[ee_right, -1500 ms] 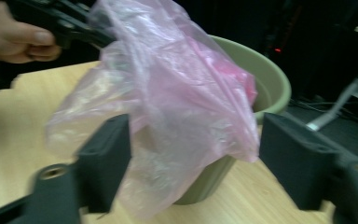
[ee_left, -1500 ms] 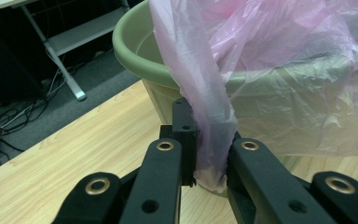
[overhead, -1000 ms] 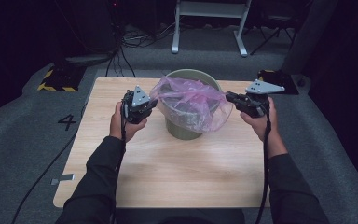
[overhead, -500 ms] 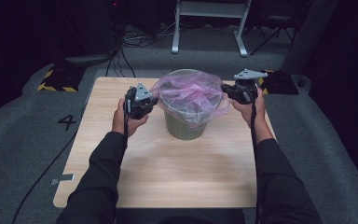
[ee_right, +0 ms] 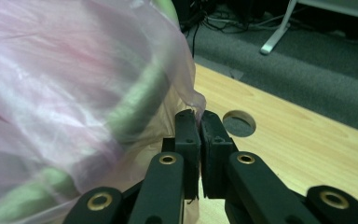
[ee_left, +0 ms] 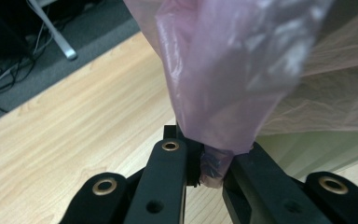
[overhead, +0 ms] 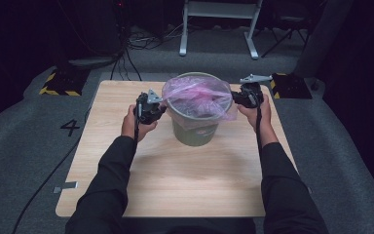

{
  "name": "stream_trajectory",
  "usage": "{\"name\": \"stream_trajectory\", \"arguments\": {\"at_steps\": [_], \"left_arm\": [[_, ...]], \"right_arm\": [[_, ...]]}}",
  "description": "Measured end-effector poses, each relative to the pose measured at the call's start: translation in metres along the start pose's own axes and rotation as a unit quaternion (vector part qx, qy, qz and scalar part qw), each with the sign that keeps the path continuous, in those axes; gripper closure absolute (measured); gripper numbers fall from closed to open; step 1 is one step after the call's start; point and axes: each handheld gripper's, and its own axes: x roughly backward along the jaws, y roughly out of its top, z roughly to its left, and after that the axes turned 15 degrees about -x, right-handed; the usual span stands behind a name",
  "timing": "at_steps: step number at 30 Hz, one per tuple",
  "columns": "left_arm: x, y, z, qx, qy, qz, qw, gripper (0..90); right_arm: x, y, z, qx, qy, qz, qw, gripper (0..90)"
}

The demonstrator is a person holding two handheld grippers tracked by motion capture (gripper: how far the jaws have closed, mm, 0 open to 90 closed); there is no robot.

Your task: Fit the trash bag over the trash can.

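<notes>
2 grippers pinch the same pink plastic bag point(overhead: 199, 95), 1 at each side of a green bin point(overhead: 195, 130) that stands near the middle of the wooden table point(overhead: 175, 185), a little toward its far edge.

At the left of the high view, the left gripper point(overhead: 161, 108) sits just beside the bin's rim, held by a hand point(overhead: 135, 123) in a dark sleeve. In the left gripper view its black jaws are closed on a bunched fold of the bag point(ee_left: 223, 79), and the film rises from the pinch in a taut, gathered sheet, with the bin's pale green wall point(ee_left: 317, 149) just behind it.

In the middle, the bag is draped over the bin's mouth, its film spread across the opening and hanging down the outside wall on the near and right sides.

At the right, the right gripper point(overhead: 233, 97) meets the rim from the opposite side, its cable point(overhead: 259, 126) trailing back along the forearm. In the right gripper view its jaws are pressed together on a thin edge of the film point(ee_right: 193, 100), and the bag point(ee_right: 74, 93) lies stretched over the green rim point(ee_right: 135, 105). A round hole point(ee_right: 239, 123) shows in the tabletop just beyond the jaws.
</notes>
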Motion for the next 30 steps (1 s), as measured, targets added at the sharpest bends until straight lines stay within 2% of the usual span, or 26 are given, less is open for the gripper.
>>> {"name": "stream_trajectory", "arguments": {"at_steps": [10, 15, 17, 18, 19, 21, 22, 23, 24, 26, 27, 30], "left_arm": [[-0.016, -0.008, 0.0, 0.01, -0.016, 0.034, 0.9992, 87.9], [-0.019, -0.011, 0.002, 0.016, -0.023, 0.036, 0.9989, 87.5], [-0.019, -0.009, 0.002, 0.016, -0.014, 0.043, 0.9989, 86.8], [-0.019, -0.009, 0.002, 0.019, 0.004, 0.047, 0.9987, 81.8], [-0.018, -0.009, 0.003, 0.02, 0.015, 0.05, 0.9984, 70.4], [-0.012, -0.011, 0.006, 0.038, 0.019, 0.033, 0.9986, 58.7], [-0.003, -0.015, 0.008, 0.049, 0.036, 0.013, 0.998, 44.1], [-0.003, -0.015, 0.008, 0.049, 0.036, 0.013, 0.998, 41.5], [0.002, -0.017, 0.01, 0.053, 0.041, 0.001, 0.9977, 41.5], [0.014, -0.022, 0.014, 0.065, 0.044, -0.024, 0.9966, 34.6], [0.021, -0.024, 0.018, 0.069, 0.044, -0.043, 0.9957, 34.6], [0.037, -0.027, 0.026, 0.088, 0.049, -0.09, 0.9909, 32.6]], "right_arm": [[-0.018, -0.011, -0.006, -0.021, 0.004, 0.027, 0.9994, 89.1], [-0.021, -0.016, -0.011, -0.032, 0.01, 0.028, 0.999, 89.5], [-0.021, -0.016, -0.012, -0.032, 0.003, 0.024, 0.9992, 89.5], [-0.021, -0.015, -0.012, -0.032, 0.0, 0.021, 0.9992, 89.5], [-0.02, -0.015, -0.012, -0.03, -0.003, 0.018, 0.9994, 89.6], [-0.019, -0.016, -0.013, -0.031, -0.003, 0.013, 0.9994, 89.6], [-0.016, -0.016, -0.014, -0.032, -0.001, 0.003, 0.9995, 89.6], [-0.016, -0.016, -0.014, -0.032, -0.001, 0.003, 0.9995, 89.6], [-0.013, -0.016, -0.014, -0.034, -0.001, -0.001, 0.9994, 89.6], [-0.006, -0.015, -0.017, -0.031, -0.001, -0.009, 0.9995, 89.5], [-0.006, -0.015, -0.017, -0.031, -0.001, -0.009, 0.9995, 89.5], [0.002, -0.013, -0.02, -0.028, -0.003, -0.02, 0.9994, 89.0]]}}
